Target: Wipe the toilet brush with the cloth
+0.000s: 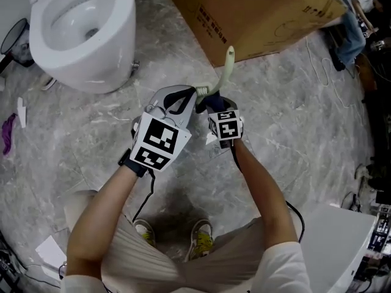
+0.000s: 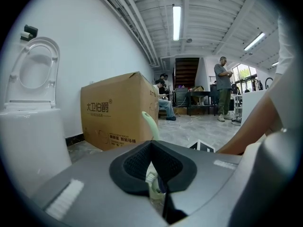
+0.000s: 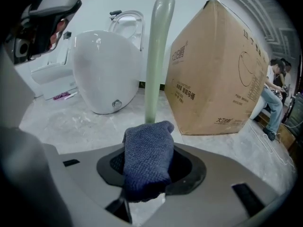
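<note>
The pale green toilet brush stands upright between my two grippers, over the grey marble floor. My left gripper is shut on its lower end; in the left gripper view white bristles sit between the jaws and the handle curves up beyond them. My right gripper is shut on a dark blue cloth, which lies against the handle just above the jaws. The cloth shows only as a dark patch in the head view.
A white toilet stands at the far left, and a large cardboard box lies just behind the brush. A white box sits at the near right. Cables run over the floor at the right. A person stands far off.
</note>
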The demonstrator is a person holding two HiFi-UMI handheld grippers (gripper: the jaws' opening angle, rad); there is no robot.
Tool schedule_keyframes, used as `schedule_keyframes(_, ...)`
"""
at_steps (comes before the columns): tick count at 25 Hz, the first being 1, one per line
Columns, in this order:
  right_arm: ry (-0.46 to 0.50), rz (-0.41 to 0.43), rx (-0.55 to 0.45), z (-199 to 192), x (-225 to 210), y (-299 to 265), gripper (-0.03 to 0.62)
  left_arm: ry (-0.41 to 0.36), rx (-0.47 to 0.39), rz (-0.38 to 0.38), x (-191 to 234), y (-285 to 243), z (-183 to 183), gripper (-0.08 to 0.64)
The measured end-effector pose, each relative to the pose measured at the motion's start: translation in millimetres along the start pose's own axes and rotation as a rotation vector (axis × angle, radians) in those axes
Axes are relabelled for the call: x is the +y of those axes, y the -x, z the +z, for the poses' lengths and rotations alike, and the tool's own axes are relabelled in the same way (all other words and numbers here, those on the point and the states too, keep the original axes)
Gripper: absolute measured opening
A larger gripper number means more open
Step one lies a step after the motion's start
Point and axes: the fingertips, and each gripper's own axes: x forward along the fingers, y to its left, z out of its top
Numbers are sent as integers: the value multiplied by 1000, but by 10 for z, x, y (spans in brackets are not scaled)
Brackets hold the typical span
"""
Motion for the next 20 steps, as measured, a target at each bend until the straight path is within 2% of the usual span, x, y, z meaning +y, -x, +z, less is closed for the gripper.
schedule_keyframes(5,95,41,9,226,-22,172,170,-4,-2,1,19,-10,5,2)
schedule_keyframes(8,109,61,-1,325,-25,284,170,-10,5,-1,25,-44,-9,2)
schedule_keyframes(14,63,76,-44,508,-81,476,170,-5,0,7,67,-91,4,2)
schedule_keyframes(20,-61,66,-112,620,-228,525,170,-1,-14,30,126,-85,101,2)
